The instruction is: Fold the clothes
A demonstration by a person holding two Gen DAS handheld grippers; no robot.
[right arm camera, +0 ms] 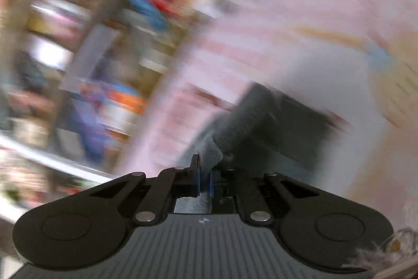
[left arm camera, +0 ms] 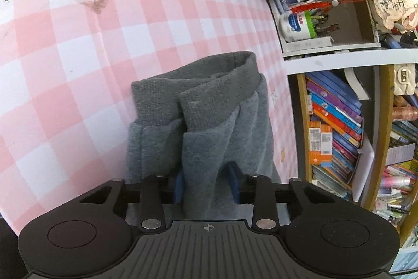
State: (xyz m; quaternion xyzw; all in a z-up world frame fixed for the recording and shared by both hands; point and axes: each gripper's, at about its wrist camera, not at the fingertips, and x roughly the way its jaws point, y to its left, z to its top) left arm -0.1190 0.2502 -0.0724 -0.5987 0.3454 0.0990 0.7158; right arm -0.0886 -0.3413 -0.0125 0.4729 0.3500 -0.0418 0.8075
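L gripper [left arm camera: 206,184]: jaws clamped on grey garment [left arm camera: 209,122]; blue pads [left arm camera: 233,182] part-hidden by fabric bunched betw. them.
Garment: grey fleece w/ darker ribbed cuffs/band [left arm camera: 219,80] at 12 o'clock end; hangs fwd from L gripper over table, folds doubled up. Cuff pair at approx 11 o'clock, wider band at 1 o'clock.
Table [left arm camera: 78,43]: pink/white check cover, dark scuff marks at 10–11 o'clock; fills L view from 7 thru 1 o'clock.
Shelves [left arm camera: 339,127]: at 3 o'clock in L view; stacked books, bottles, pens above at 1–2 o'clock.
R gripper [right arm camera: 205,181]: pads nearly together, pinching a thin grey edge of garment [right arm camera: 214,151]; fabric runs off to 1 o'clock, darker part there.
R view: heavy motion blur. Pink check cover [right arm camera: 222,56] at 12 o'clock, shelf colours [right arm camera: 109,96] at 9–10 o'clock; no finer detail readable.
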